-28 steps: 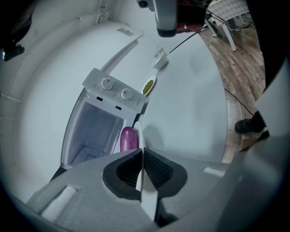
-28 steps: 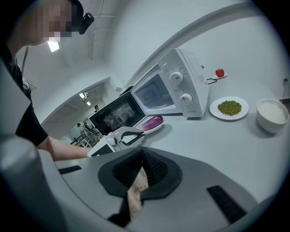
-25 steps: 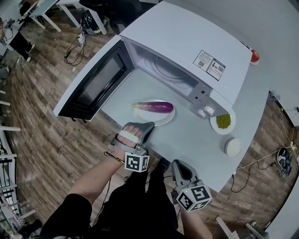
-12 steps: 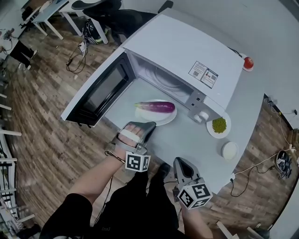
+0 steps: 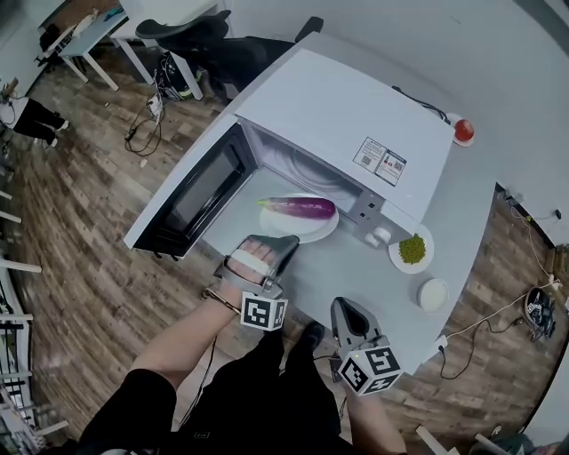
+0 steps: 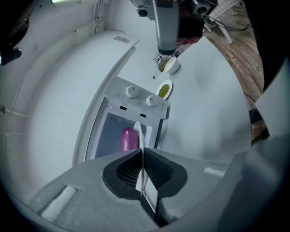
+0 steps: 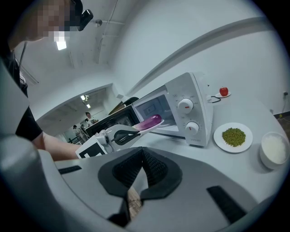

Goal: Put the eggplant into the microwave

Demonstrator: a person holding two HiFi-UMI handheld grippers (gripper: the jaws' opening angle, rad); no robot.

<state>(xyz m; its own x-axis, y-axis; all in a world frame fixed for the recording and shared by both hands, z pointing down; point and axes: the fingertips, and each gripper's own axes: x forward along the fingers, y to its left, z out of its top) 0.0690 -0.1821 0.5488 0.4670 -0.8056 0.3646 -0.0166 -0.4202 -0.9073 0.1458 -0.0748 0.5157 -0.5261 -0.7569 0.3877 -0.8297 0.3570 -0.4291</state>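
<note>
Left tongs (image 5: 284,242) clamped on plate (image 5: 307,234) rim, pointing 1 o'clock; bare forearm comes in from 7. Right tongs (image 5: 341,307) at 5 o'clock, jaws together, empty, pointing 12.

Plate of green peas (image 5: 412,249), white bowl (image 5: 433,294), small red round thing (image 5: 463,131), wooden floor (image 5: 80,240)

This looks like an open office or lab rather than a kitchen. The microwave (image 5: 347,115) sits on a plain white surface (image 5: 462,231), with an office chair (image 5: 191,27) and desks (image 5: 80,27) beyond it. Cables (image 5: 147,111) trail over the wood-plank floor (image 5: 80,240).
</note>
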